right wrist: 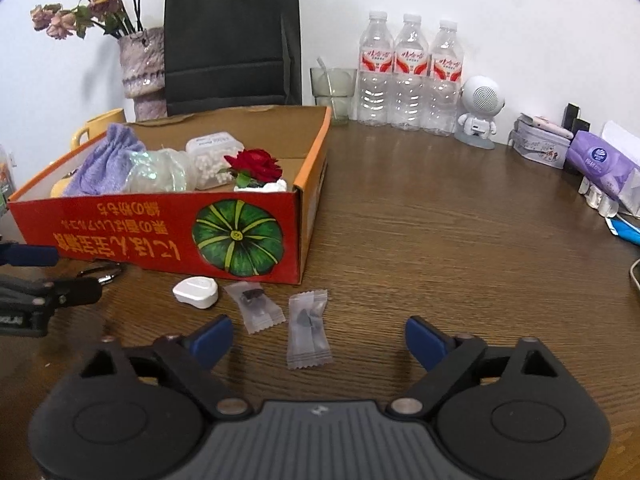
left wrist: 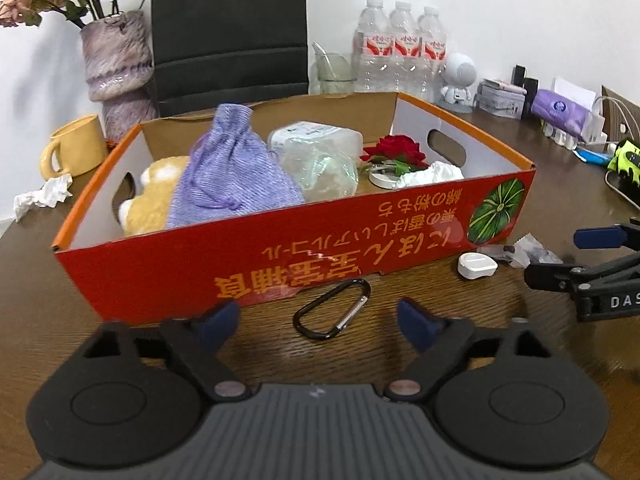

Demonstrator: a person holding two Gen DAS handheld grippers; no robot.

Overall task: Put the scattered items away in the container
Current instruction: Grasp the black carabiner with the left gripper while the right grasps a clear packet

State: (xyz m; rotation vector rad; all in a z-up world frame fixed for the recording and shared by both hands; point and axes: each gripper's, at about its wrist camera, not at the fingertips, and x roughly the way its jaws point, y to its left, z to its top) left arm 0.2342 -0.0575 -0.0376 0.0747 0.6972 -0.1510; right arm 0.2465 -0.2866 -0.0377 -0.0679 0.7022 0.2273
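Observation:
A red and orange cardboard box (left wrist: 280, 256) (right wrist: 120, 232) stands on the wooden table, holding a lilac pouch (left wrist: 228, 168), a plush toy, clear plastic items and a red rose (left wrist: 396, 152). A black carabiner (left wrist: 332, 314) lies in front of the box, between the blue tips of my left gripper (left wrist: 320, 326), which is open just above it. A white oval case (right wrist: 196, 291) (left wrist: 476, 265) and two clear sachets (right wrist: 309, 330) (right wrist: 256, 306) lie by the box corner. My right gripper (right wrist: 319, 342) is open, with the nearer sachet between its tips, untouched.
Behind the box stand a vase of dried flowers (left wrist: 116, 64), a black bag (right wrist: 232, 40), a yellow mug (left wrist: 76, 146), a glass (right wrist: 334, 92), three water bottles (right wrist: 408, 76) and a white robot figure (right wrist: 480, 116). A crumpled tissue (left wrist: 44, 196) lies left; tissue packs and cables fill the right edge.

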